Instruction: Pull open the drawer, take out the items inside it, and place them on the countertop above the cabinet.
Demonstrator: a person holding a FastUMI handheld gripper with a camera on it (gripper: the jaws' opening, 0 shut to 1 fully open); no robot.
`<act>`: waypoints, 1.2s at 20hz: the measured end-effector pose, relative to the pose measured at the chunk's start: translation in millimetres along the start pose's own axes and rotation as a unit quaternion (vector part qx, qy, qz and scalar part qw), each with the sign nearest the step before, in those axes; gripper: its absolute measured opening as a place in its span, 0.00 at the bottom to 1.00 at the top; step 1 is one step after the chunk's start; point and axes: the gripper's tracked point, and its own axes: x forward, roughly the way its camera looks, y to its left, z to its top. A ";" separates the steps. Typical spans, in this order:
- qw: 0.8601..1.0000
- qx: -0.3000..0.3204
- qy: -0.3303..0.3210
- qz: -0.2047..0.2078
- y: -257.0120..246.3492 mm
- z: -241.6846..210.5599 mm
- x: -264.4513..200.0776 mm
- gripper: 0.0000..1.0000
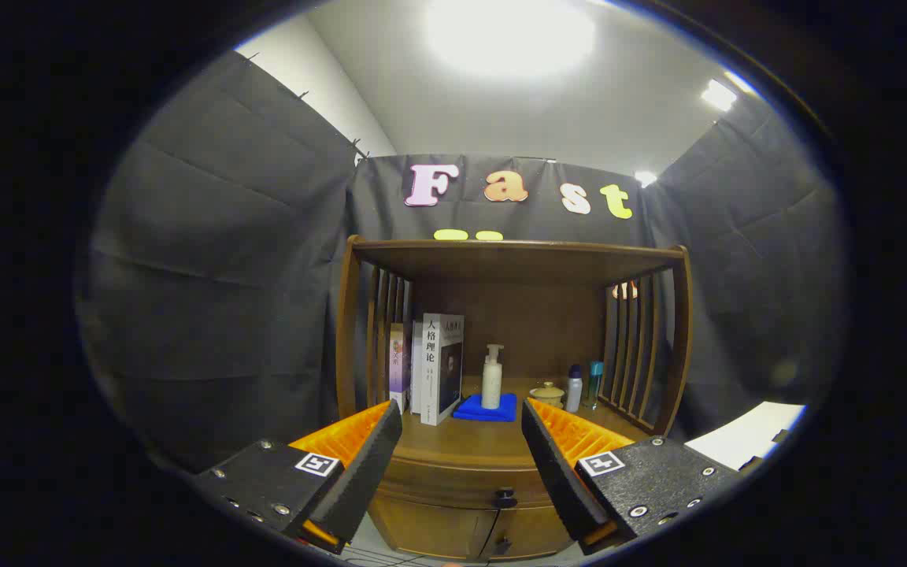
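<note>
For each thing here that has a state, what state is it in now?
Brown wooden cabinet drawer with small dark knob: closed.
Hand-held gripper: open, fingers apart, holding nothing, short of the drawer.
White pump bottle: upright on the folded blue cloth.
White-spined book: standing upright.
Small tan lidded jar: lid on.
Lower cabinet doors: closed.

The gripper point(461, 441) fingers, standing spread with nothing between them, are covering both front corners of the countertop point(461, 445). The drawer point(453, 482) is sitting shut, so its contents are hidden. The cabinet point(453, 528) base is running off below. The books point(439, 366) are overlapping; the ones behind are showing as thin slivers. The blue cloth point(486, 408) is lying partly under the pump bottle point(492, 379). The 2 small bottles point(582, 386) are too small to identify.
</note>
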 end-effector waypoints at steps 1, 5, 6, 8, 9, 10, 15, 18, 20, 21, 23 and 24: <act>1.000 -0.001 0.002 -0.004 -3.0 -0.8 -0.5 0.95; 0.999 0.037 0.006 -0.003 -22.3 -4.6 3.3 0.95; 0.999 0.051 0.011 0.004 -20.9 -7.9 5.0 0.95; 0.997 0.066 0.024 0.006 -26.3 -16.7 8.9 0.95; 0.997 0.069 0.032 0.000 -31.3 -22.4 9.8 0.95; 0.997 0.070 0.035 -0.006 -35.4 -25.0 10.5 0.95; 0.998 0.051 0.027 -0.018 -40.8 -27.3 14.3 0.94; 0.999 0.045 0.029 -0.008 -31.5 -29.4 13.9 0.94; 0.999 0.043 0.034 0.001 -23.2 -33.1 13.5 0.94; 0.998 0.044 0.038 0.007 -19.1 -37.0 13.8 0.94; 0.997 0.053 0.048 0.021 -9.6 -43.5 13.8 0.94; 0.997 0.056 0.051 0.024 -7.7 -45.6 13.7 0.94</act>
